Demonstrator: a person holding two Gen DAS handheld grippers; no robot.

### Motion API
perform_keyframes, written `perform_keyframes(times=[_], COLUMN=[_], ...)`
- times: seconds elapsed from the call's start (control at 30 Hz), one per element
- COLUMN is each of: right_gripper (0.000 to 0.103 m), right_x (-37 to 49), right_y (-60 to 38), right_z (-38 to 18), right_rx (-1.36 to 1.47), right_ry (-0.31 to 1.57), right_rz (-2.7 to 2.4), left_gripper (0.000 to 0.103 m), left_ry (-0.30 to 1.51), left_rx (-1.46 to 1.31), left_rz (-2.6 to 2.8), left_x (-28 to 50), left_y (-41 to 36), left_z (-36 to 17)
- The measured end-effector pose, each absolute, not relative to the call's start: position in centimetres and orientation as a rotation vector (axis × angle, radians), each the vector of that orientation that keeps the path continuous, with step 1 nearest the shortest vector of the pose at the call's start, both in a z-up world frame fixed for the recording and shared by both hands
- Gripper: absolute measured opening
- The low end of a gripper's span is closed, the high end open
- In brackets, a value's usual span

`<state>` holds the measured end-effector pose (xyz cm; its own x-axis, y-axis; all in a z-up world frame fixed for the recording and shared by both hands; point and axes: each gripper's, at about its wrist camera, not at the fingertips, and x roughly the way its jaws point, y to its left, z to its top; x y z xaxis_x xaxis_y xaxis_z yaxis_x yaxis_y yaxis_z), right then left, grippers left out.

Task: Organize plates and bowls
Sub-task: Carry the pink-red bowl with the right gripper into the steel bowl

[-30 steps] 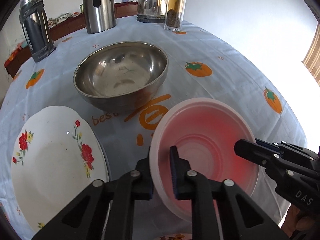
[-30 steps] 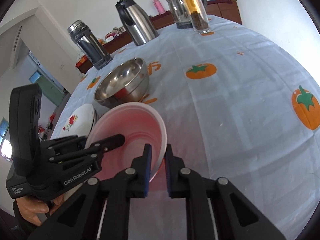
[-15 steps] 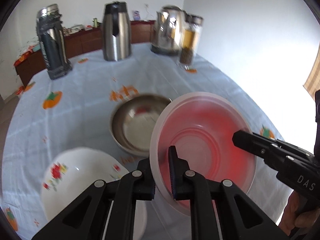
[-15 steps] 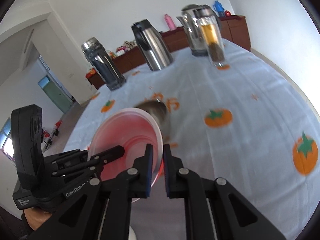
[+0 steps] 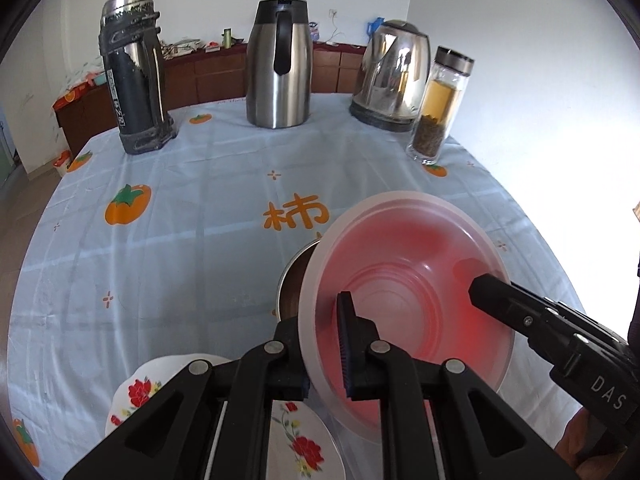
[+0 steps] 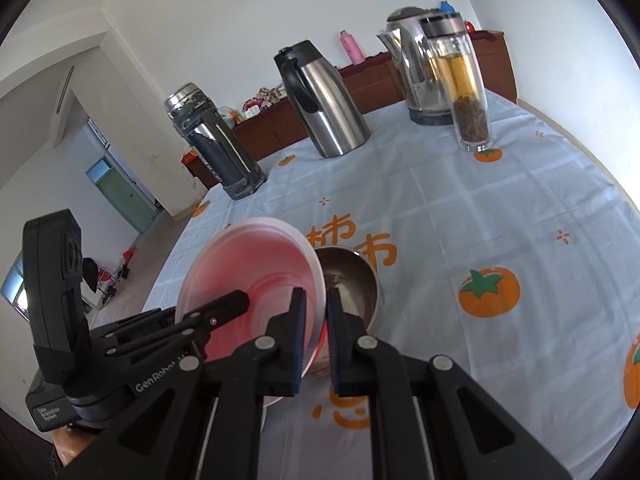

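Where pale persimmon-print tablecloth (image 5: 180, 264) ends, brown sideboard (image 5: 208, 76), white wall.

We see a home dining room: a round surface (image 5: 208, 280) with persimmon-print blue cloth, a steel thermos jug (image 5: 279, 68), an electric kettle (image 5: 394, 76), and a brown wooden sideboard (image 5: 208, 76).

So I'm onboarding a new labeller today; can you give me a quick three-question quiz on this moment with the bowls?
1. True or false: both tools grip the pink bowl by its rim.
2. What lies just beyond the pink bowl? A) steel bowl B) kettle C) tea bottle
3. Fill in: the plate near the left tool bears red ____.

Key: 1 true, with the right tool on the opposite rim; 2 A, the steel bowl; 3 flowers.
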<state>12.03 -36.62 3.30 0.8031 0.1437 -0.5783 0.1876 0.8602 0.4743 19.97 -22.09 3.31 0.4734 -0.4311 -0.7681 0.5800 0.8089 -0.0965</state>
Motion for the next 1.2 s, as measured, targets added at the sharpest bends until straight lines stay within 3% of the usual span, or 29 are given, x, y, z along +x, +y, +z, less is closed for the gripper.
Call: perform_keyframes(times=[1.2], right_gripper=[0.01], right_x=[13.4], right_y=[-38.5], right_z=[0.5], right_rx=[0.564], right_ry=[0.649], right_rz=[-0.034], left_gripper=[0.013], left_ry=[0.946], left_rx=[0.211], left_rz=[-0.556], left_x=[21.7], left_y=[-24.6], left_z=[-0.1])
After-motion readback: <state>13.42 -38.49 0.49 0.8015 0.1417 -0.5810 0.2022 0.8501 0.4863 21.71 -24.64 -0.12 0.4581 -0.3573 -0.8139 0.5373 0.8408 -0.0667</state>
